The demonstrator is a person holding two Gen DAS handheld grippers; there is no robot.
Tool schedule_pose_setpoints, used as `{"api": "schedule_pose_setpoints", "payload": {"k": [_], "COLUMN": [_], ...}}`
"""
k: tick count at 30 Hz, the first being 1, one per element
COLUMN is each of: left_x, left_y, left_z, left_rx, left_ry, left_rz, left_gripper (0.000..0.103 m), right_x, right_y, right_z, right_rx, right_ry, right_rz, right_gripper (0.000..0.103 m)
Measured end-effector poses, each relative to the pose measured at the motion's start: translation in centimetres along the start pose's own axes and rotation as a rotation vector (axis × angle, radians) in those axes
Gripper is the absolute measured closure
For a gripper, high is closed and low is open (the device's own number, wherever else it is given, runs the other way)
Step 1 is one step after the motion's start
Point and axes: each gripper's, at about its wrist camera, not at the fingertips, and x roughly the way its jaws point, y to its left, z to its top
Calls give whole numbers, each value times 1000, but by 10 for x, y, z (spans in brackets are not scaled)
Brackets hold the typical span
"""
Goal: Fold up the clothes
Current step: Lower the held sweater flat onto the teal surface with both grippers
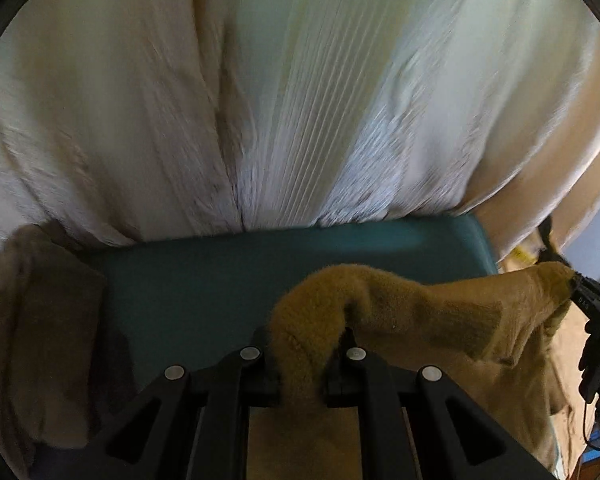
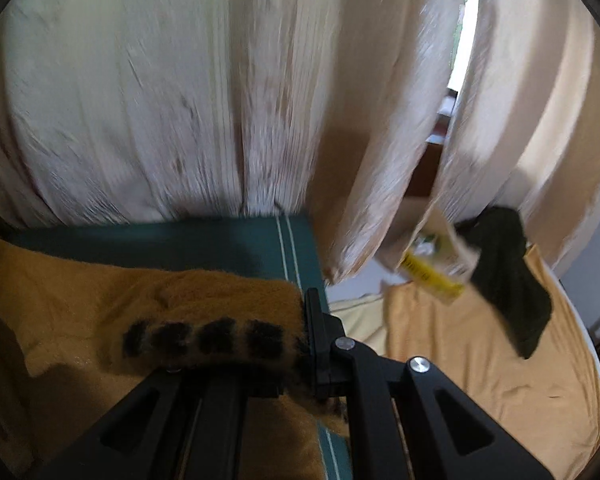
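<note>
Mustard garment | strung between 2 grippers over teal bench's right end | L gripper + R gripper both clamped on its edges | risk: you pull apart too hard, fuzzy cloth slips a jaw; sag may drag off bench's right edge.
</note>
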Motion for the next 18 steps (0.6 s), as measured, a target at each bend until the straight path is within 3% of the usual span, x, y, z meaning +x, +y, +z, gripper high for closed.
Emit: {"api": "schedule_pose_setpoints", "payload": {"k": [4, 6, 8, 10, 13, 15, 18], "left_x": [58, 83, 103, 115, 117, 110, 92], "left_y": [4, 7, 12, 19, 33, 40, 46], "left_z": [3, 2, 0, -2, -7, -13, -25], "left_rx": [-7, -12, -31, -62, -130, -147, -153], "left_ry": [98, 155, 197, 221, 233, 221, 208], "left_rz": [5, 4, -3, -15, -66, -85, -75], "left_gripper": [91, 90, 90, 89, 85, 79, 50], "right_x": [43, 62, 71, 77, 75, 69, 59], "right_y": [3, 5, 5, 4, 3, 5, 13], "right_z": [-4, -7, -10, -14, -19, -23, -27], "right_rx": [9, 13, 10, 6, 7, -7, -42], "right_ry": [89, 129, 148, 159, 168, 168, 155], "right_rz": [18, 21, 10, -6, -7, -4, -10], "right_gripper": [92, 81, 55, 37, 31, 30, 28]}}
